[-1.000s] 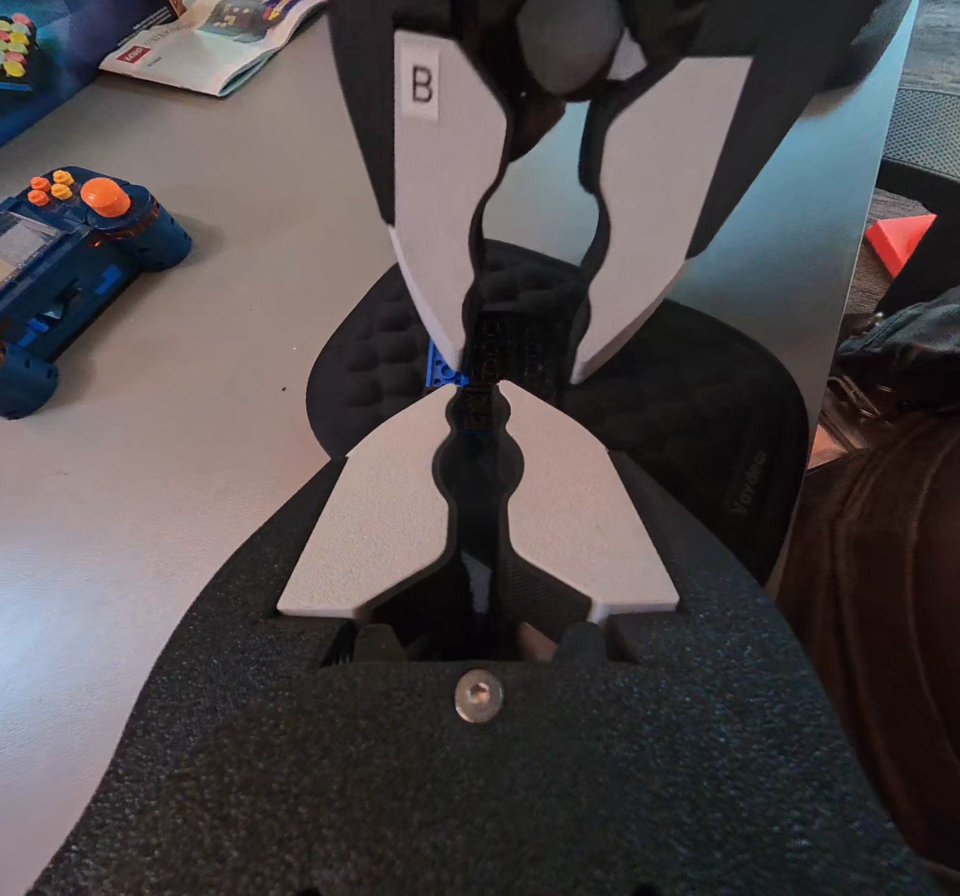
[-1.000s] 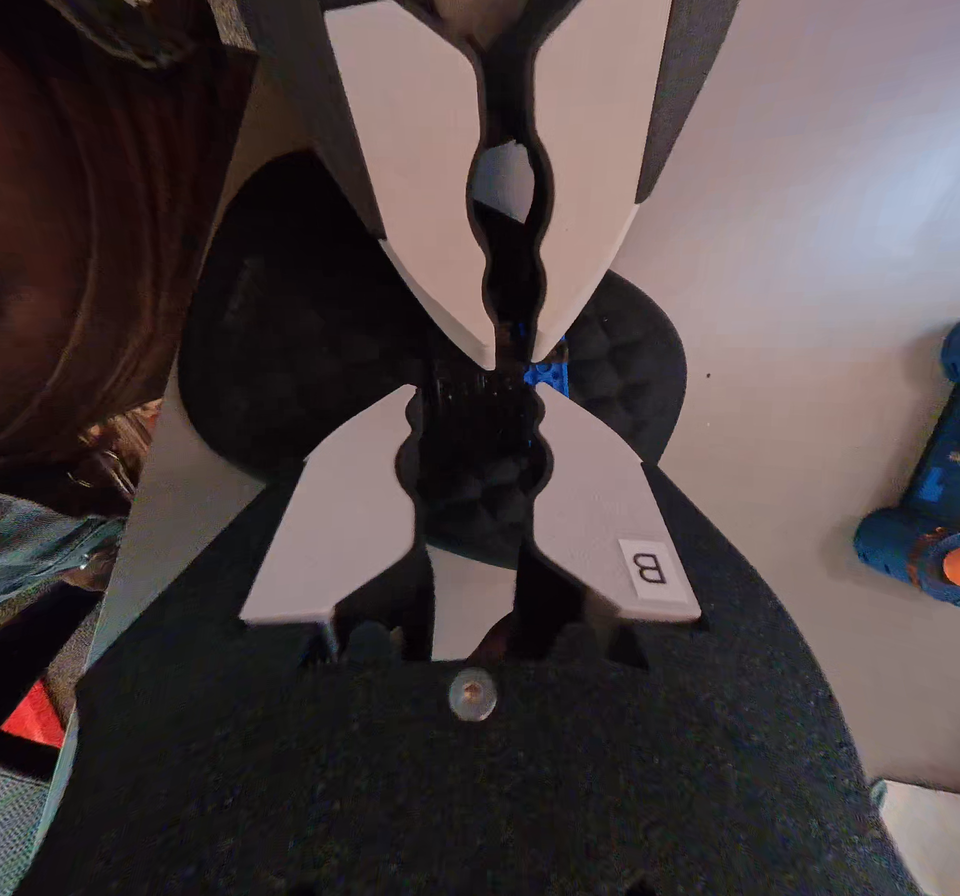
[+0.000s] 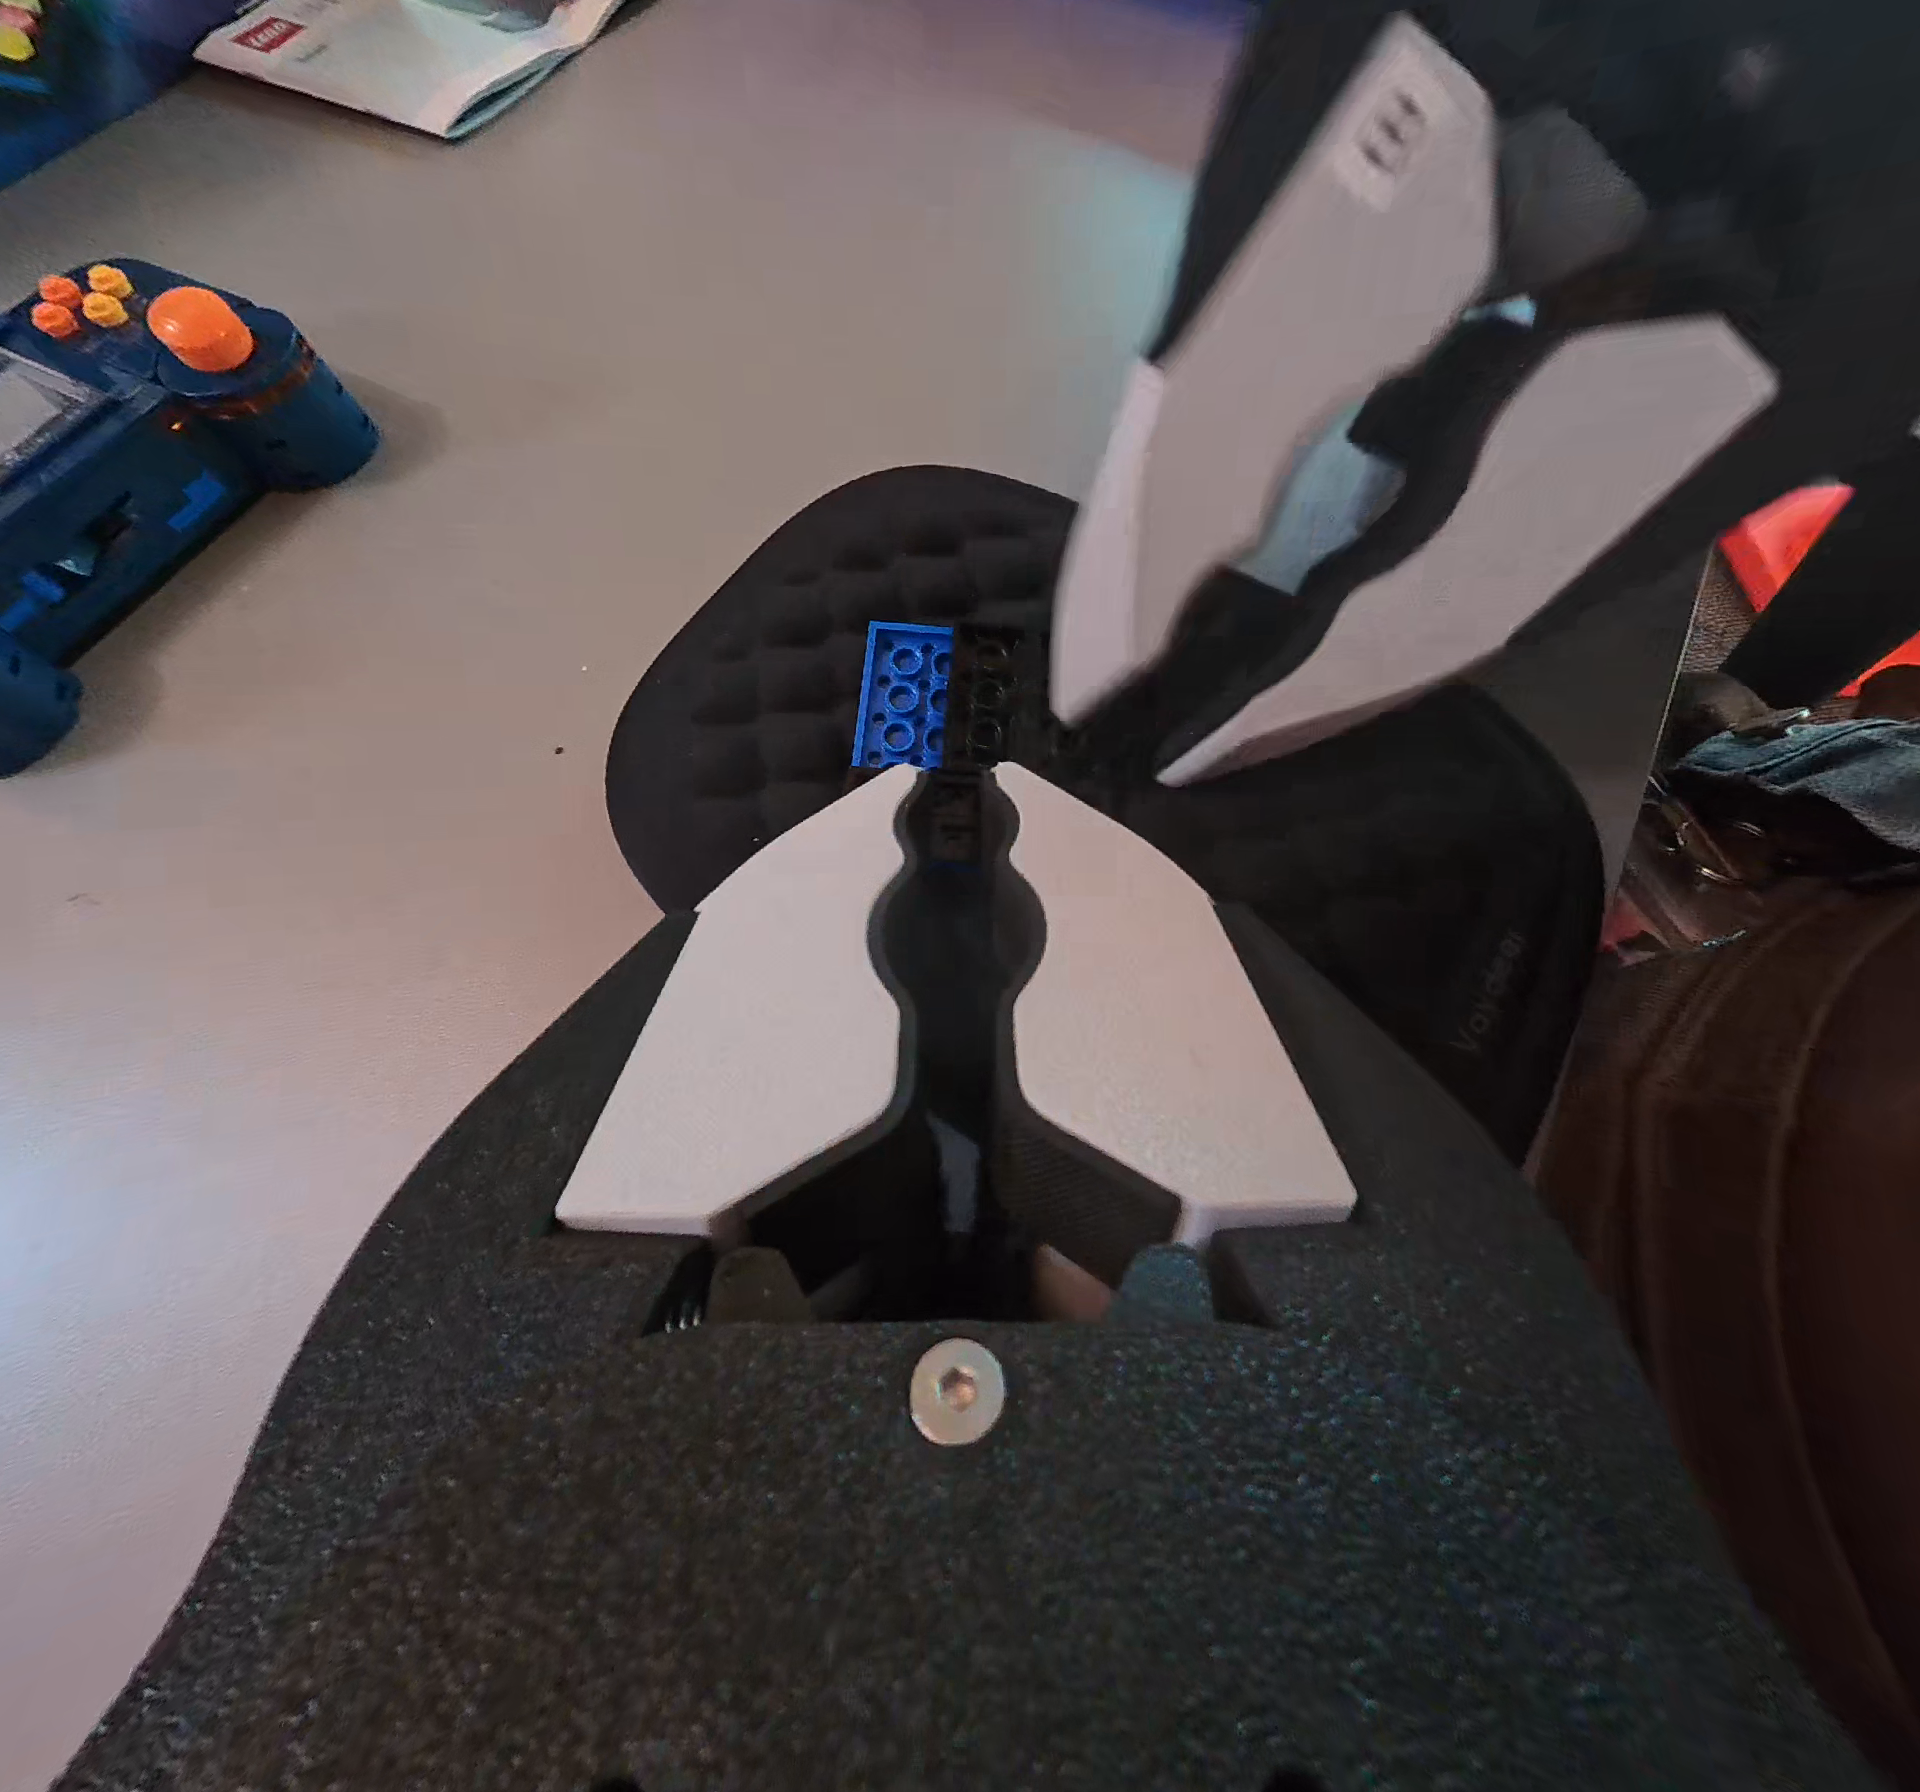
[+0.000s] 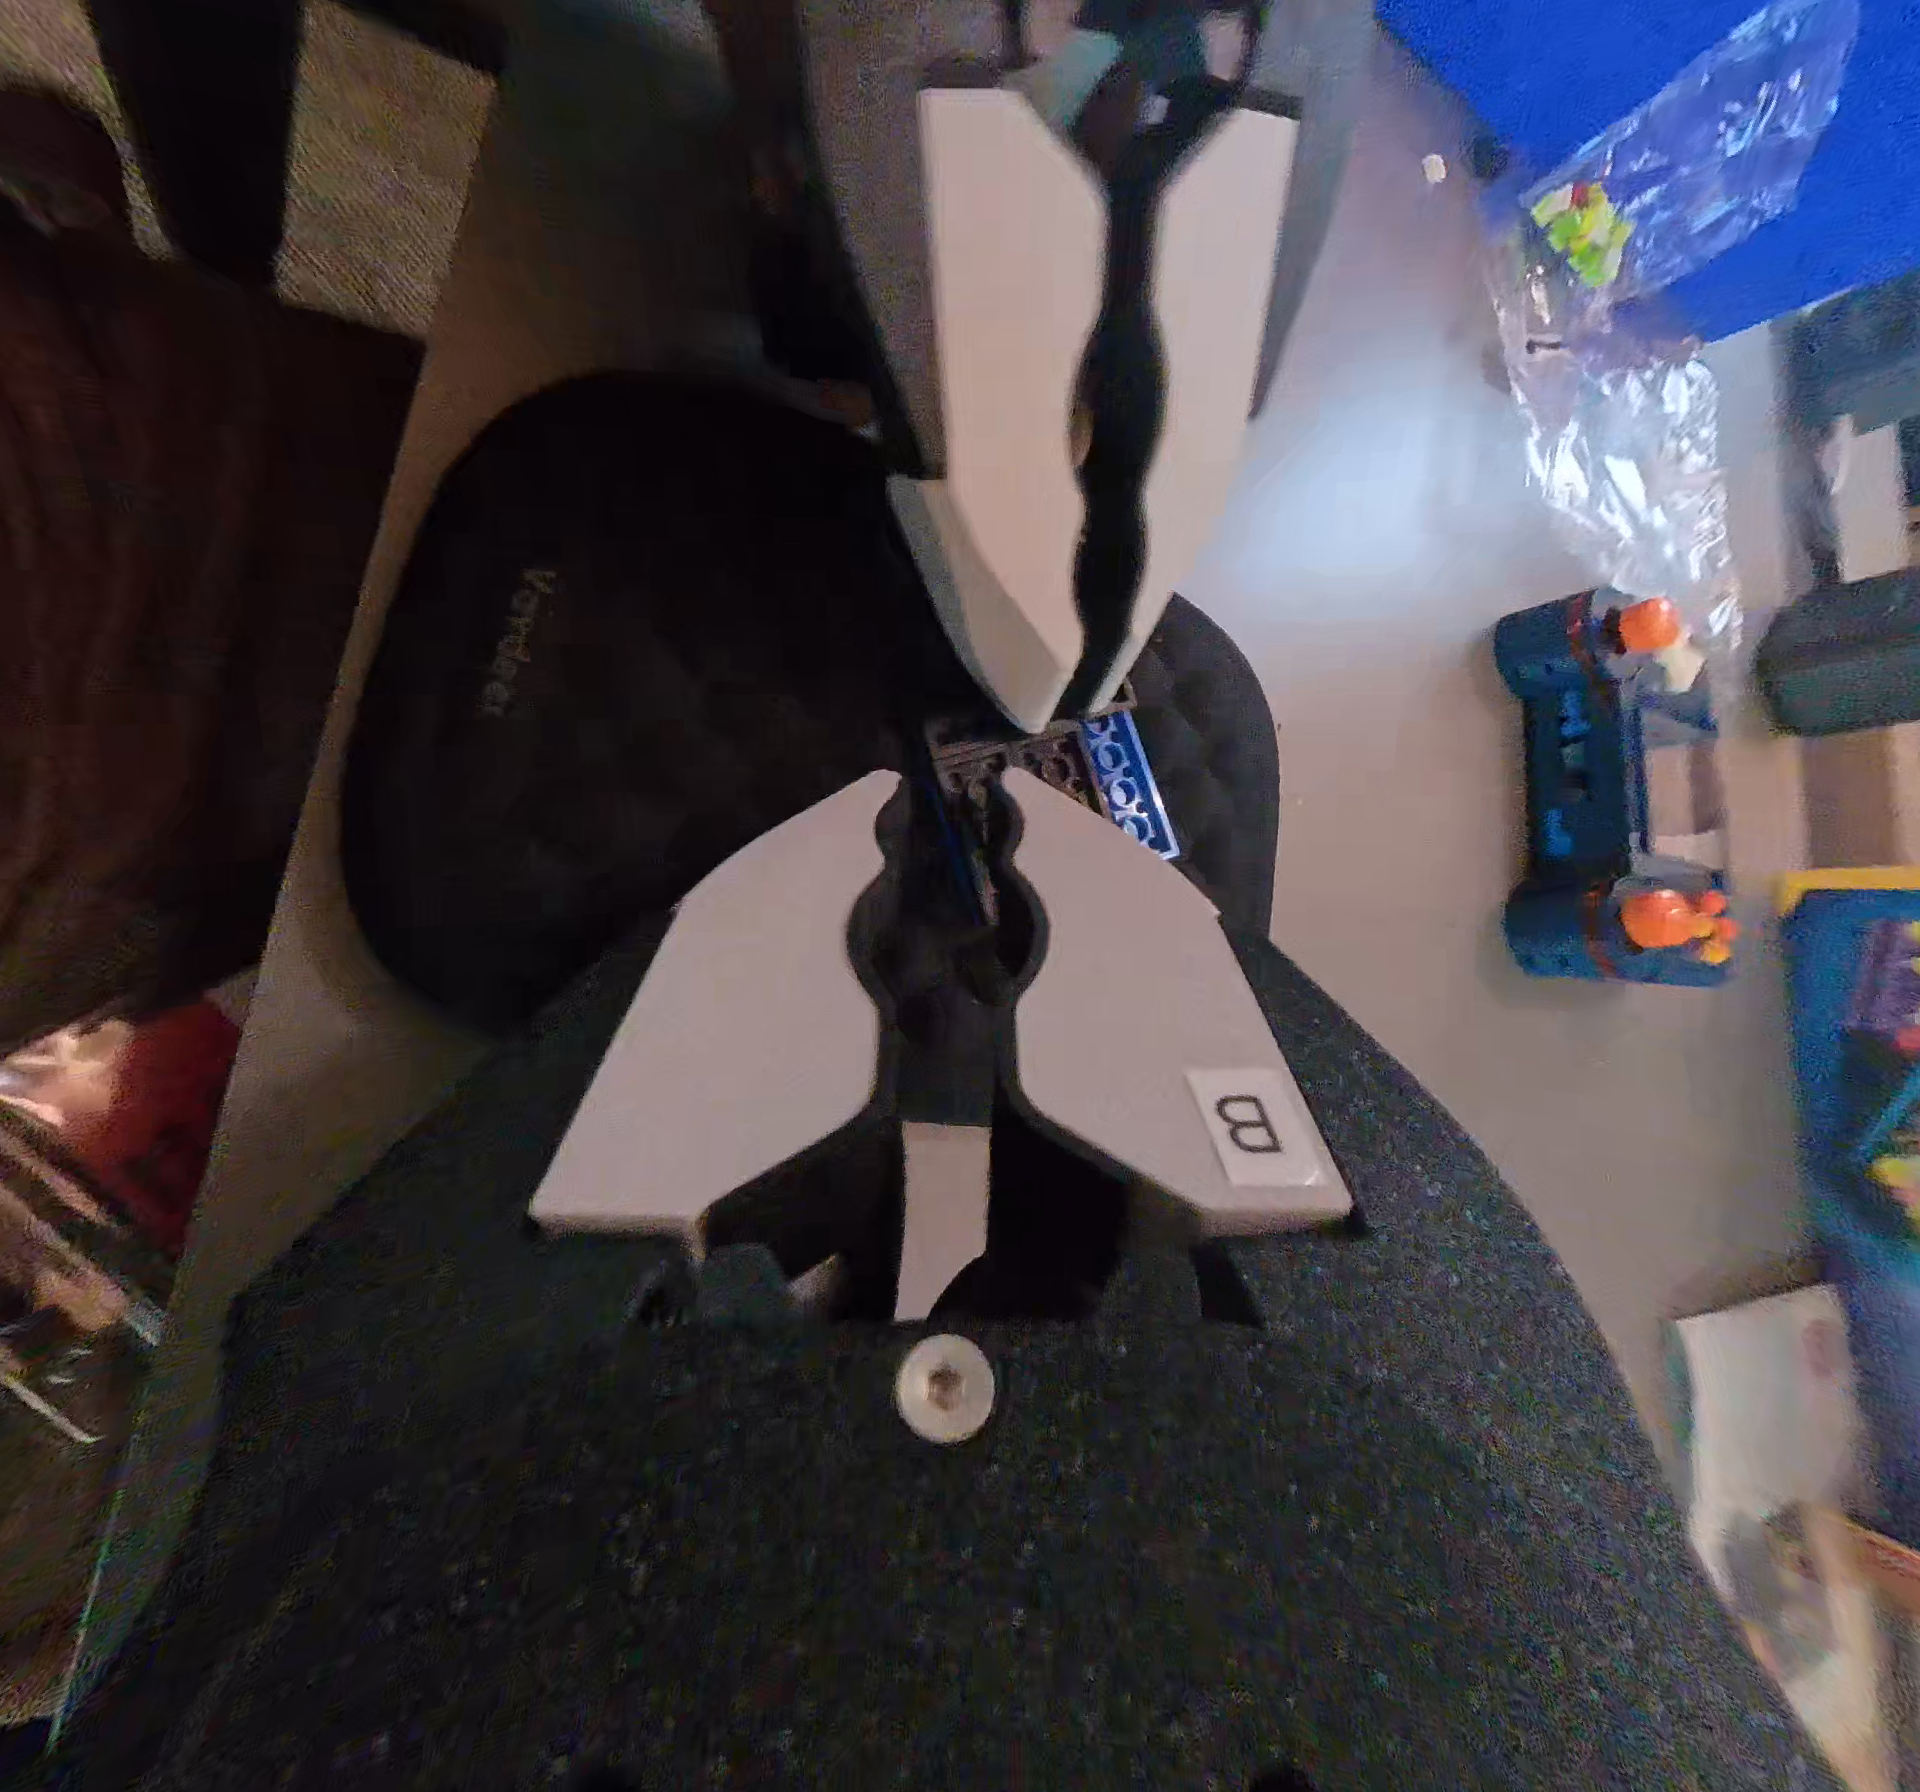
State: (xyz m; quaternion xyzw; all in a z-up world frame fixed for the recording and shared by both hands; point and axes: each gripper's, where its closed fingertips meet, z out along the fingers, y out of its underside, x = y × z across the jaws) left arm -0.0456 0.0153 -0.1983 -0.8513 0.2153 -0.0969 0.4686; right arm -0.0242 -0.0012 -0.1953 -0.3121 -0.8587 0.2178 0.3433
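My left gripper is shut on a small brick piece made of a black plate joined to a blue plate. It holds the piece just above a black cushioned pad. My right gripper is shut on the other end of the black plate, with the blue plate sticking out to its right. In the left wrist view the right gripper comes in tilted from the upper right. In the right wrist view the left gripper points down from above, tip to tip with mine.
A dark blue brick-built game controller with orange buttons lies at the left on the grey table. An open booklet and a blue bin with a clear plastic bag lie farther back. A person's brown clothing is at the table edge.
The right gripper has swung from straight opposite the left one to a tilt at the upper right. More of the blue plate now shows. Both stay shut.
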